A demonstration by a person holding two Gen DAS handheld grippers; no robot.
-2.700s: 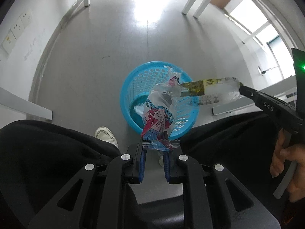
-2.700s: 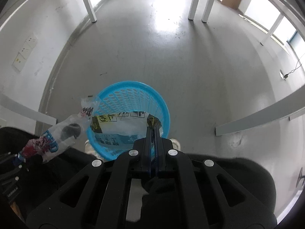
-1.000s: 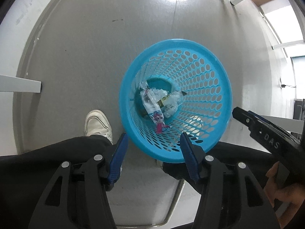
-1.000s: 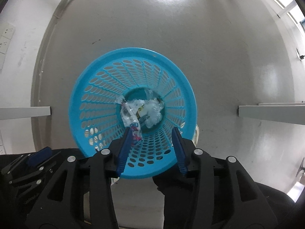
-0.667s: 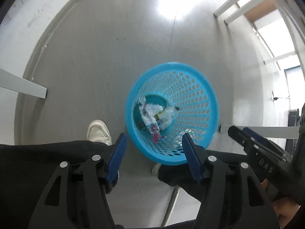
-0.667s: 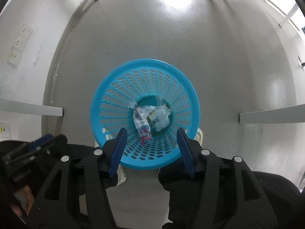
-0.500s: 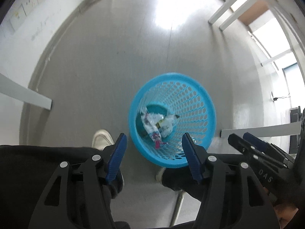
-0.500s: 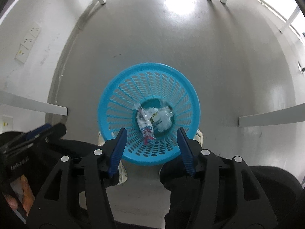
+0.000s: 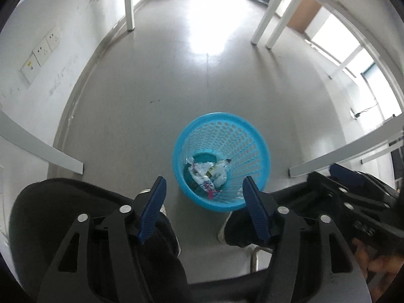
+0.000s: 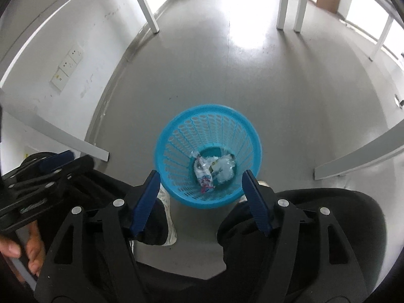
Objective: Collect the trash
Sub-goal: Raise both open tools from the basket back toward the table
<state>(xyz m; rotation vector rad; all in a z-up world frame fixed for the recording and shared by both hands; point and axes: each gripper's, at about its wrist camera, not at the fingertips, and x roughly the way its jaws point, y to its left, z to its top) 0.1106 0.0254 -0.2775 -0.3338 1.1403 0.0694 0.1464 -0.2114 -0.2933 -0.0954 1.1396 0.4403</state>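
Both the left gripper [image 9: 203, 203] and the right gripper [image 10: 200, 197] stand released with nothing between them, their jaws having just been opening. The crumpled plastic wrappers [image 10: 213, 168] lie at the bottom of the blue perforated basket [image 10: 176, 131], on the floor at twelve o'clock from the right gripper. They look light, soft and slippery; a bunched fold would suit pinching best. Print on them is unreadable, and the wrappers hide whatever lies beneath.

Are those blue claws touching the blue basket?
Apart. In the right wrist view the right gripper hangs open, high above the basket on the floor.
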